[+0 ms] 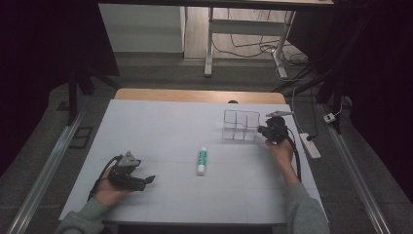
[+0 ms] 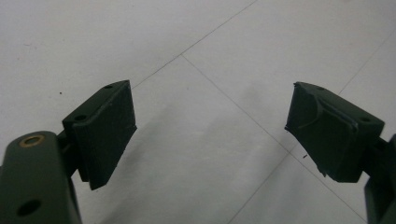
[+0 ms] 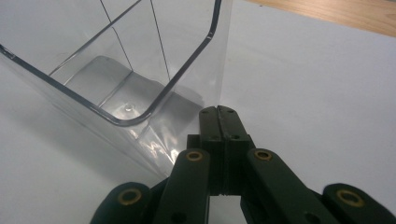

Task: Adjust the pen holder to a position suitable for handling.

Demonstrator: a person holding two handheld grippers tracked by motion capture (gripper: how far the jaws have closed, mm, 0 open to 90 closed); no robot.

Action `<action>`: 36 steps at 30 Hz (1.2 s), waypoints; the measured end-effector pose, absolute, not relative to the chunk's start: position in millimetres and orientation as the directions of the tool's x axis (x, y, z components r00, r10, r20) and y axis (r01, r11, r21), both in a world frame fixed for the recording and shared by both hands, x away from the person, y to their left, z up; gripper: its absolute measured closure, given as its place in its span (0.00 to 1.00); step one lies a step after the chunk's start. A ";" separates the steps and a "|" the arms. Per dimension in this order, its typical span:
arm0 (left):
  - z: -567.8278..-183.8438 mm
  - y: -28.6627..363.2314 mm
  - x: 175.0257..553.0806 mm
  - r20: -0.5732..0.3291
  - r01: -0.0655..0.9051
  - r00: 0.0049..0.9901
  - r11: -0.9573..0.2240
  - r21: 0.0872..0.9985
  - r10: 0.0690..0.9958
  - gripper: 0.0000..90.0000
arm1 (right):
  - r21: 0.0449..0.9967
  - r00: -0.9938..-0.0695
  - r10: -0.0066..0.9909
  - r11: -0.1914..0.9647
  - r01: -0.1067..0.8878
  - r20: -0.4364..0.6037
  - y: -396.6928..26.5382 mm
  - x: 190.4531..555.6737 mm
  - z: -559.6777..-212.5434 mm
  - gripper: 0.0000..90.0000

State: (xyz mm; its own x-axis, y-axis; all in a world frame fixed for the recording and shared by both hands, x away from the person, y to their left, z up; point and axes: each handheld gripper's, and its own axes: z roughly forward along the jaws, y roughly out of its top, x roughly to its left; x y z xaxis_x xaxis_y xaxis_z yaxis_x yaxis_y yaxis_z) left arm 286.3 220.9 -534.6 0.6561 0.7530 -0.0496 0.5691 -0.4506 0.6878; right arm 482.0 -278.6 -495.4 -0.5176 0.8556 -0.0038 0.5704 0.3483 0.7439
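Clear organizer [image 1: 240, 125] upright, long axis crosswise; right gripper [image 3: 219, 114] fingers together beside it, left gripper [image 2: 210, 133] wide

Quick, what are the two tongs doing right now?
Left tongs: open, nothing between them.
Right tongs: closed, empty, right beside the clear box.

I work in a lab-like room — my white-covered table [image 1: 160, 122] stands on grey floor, black curtains [image 1: 44, 44] beside it, cables [image 1: 253, 48] and a power strip [image 1: 310, 145] beyond it.
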 end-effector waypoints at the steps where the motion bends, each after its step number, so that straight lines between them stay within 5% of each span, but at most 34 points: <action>1: -534.6 220.9 286.3 -0.050 0.569 0.656 -0.451 0.688 0.753 0.17 | 0.743 -0.519 0.855 0.351 0.570 -0.006 -277.7 482.2 -495.4 0.99; 36: -537.4 220.5 287.8 -0.054 0.576 0.657 -0.455 0.678 0.752 0.17 | 0.752 -0.581 0.814 0.376 0.541 0.011 -231.2 490.3 -494.6 0.99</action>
State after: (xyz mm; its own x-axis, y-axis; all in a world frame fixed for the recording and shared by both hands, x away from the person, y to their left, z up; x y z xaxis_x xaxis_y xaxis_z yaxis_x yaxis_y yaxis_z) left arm 287.8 220.5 -537.4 0.6575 0.7515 -0.0542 0.5764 -0.4554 0.6785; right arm 490.3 -231.2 -494.6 -0.5811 0.8137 0.0114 0.5410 0.3758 0.7523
